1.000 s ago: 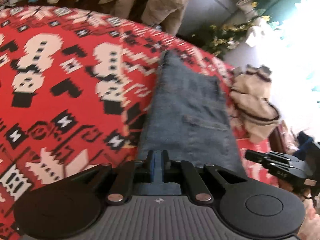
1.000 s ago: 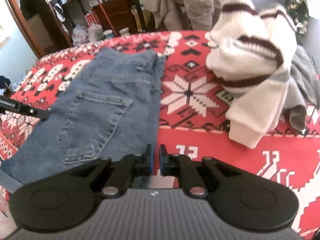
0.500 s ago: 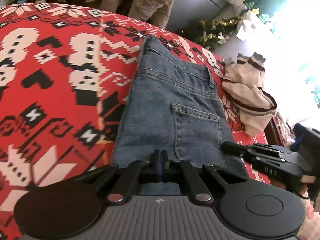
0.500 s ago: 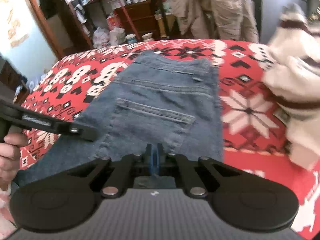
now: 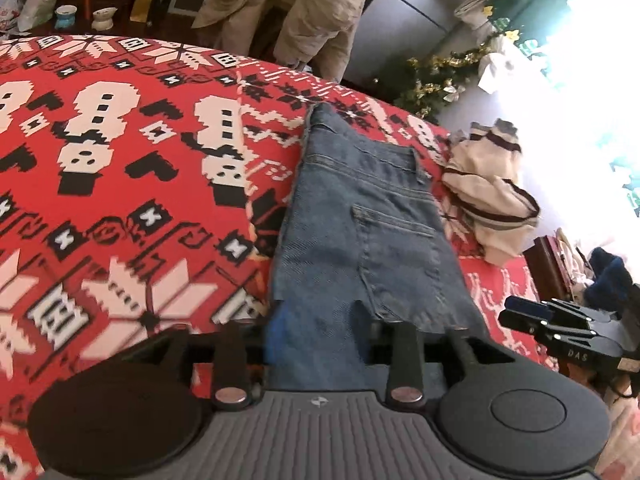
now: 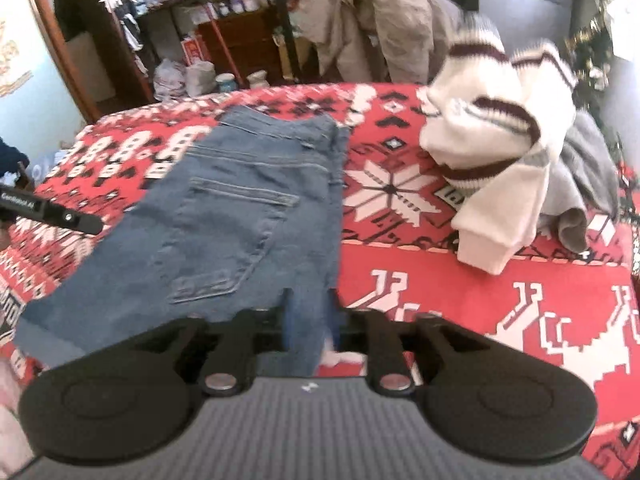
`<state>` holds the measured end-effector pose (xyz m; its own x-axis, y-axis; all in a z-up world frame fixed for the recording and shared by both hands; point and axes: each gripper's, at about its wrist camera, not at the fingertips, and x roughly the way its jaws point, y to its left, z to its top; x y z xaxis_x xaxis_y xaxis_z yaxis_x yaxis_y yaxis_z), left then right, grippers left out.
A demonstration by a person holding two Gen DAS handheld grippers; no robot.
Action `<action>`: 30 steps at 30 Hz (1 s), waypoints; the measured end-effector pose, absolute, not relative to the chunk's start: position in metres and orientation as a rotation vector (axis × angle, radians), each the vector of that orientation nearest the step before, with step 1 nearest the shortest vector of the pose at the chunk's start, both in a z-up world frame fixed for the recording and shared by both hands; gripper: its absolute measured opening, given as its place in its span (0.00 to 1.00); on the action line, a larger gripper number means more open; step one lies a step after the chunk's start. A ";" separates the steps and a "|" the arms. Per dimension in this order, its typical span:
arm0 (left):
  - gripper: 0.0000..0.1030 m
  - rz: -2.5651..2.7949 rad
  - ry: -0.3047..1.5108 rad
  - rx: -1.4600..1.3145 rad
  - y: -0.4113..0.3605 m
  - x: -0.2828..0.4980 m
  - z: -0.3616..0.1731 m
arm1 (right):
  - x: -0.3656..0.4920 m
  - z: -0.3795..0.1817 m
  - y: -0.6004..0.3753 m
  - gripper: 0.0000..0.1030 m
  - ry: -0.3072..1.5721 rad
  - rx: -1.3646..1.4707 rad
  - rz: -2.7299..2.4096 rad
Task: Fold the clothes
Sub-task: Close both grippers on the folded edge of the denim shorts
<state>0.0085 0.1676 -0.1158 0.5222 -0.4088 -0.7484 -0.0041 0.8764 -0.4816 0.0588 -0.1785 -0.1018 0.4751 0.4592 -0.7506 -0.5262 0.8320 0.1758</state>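
1. Left wrist view: the jeans are being shown lying flat on the red patterned blanket, folded lengthwise into a narrow strip with the back pocket facing up, the waistband at 12 o'clock and the near folded edge at 6 o'clock.
2. The left gripper is being opened at this near edge; denim is lying between the parted jaws, which are no longer pressing on it, so the fabric is judged as being released onto the blanket.
3. The right gripper is being opened in the same way at the right-hand corner of the same edge, with denim between its jaws but not clamped.
4. Both corners of one edge are being let go together, probably so that the fold settles square and its layers are left aligned.
5. In the right wrist view, the left gripper's fingers are being seen at 9 o'clock beside the jeans; in the left wrist view, the right gripper is being seen at 4 o'clock, just off the denim.
6. A cream sweater with dark stripes is being left heaped at 2 o'clock on the blanket, partly over a grey garment, well apart from the jeans; both are judged as waiting to be folded.
7. Whether a further crosswise fold is being planned for the jeans cannot be told.
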 end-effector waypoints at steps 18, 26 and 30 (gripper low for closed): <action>0.87 -0.127 0.976 -0.363 0.139 -0.051 -0.104 | -0.021 -0.084 -0.175 0.99 0.831 -0.101 0.482; 0.87 -0.058 0.865 -0.341 0.156 -0.041 -0.100 | -0.008 -0.082 -0.184 0.99 0.778 -0.131 0.459; 0.87 -0.113 0.836 -0.278 0.165 -0.019 -0.094 | 0.010 -0.079 -0.197 0.99 0.745 -0.002 0.555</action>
<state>-0.0187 0.1651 -0.0939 0.6671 -0.2073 -0.7155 -0.0101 0.9579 -0.2870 0.0095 -0.1972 -0.0793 0.5987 0.4781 -0.6426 -0.4798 0.8565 0.1903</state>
